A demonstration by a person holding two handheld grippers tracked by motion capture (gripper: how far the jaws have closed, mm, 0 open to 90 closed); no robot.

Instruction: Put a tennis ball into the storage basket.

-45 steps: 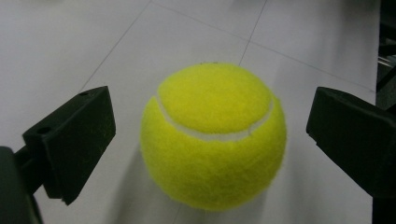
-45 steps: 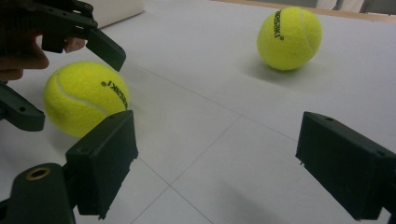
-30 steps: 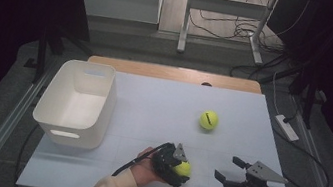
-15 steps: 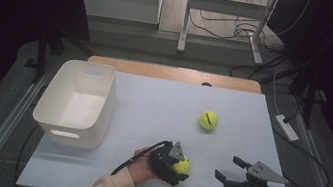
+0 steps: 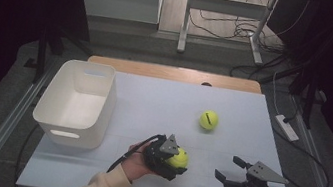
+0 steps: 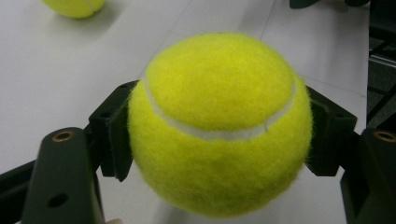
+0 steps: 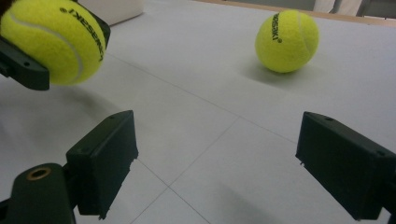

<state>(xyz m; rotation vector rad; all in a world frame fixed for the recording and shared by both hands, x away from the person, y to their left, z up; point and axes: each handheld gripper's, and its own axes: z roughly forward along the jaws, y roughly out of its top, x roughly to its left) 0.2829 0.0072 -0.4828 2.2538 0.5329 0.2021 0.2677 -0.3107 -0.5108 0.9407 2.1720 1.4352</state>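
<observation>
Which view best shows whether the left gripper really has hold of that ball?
The left gripper view: the ball sits pinched between both jaws, pads pressing its sides. The high view shows the left gripper half hiding it; the right gripper view shows it clamped, clear of the table.

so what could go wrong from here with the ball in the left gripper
1. The left gripper clamps the held ball only at its two sides; being round and fuzzy, it might slip out on the way.
2. The white bin stands off to the left with tall walls; carried too low, the ball could clip the rim.
3. The second ball lies loose on the table and could roll if bumped.
</observation>
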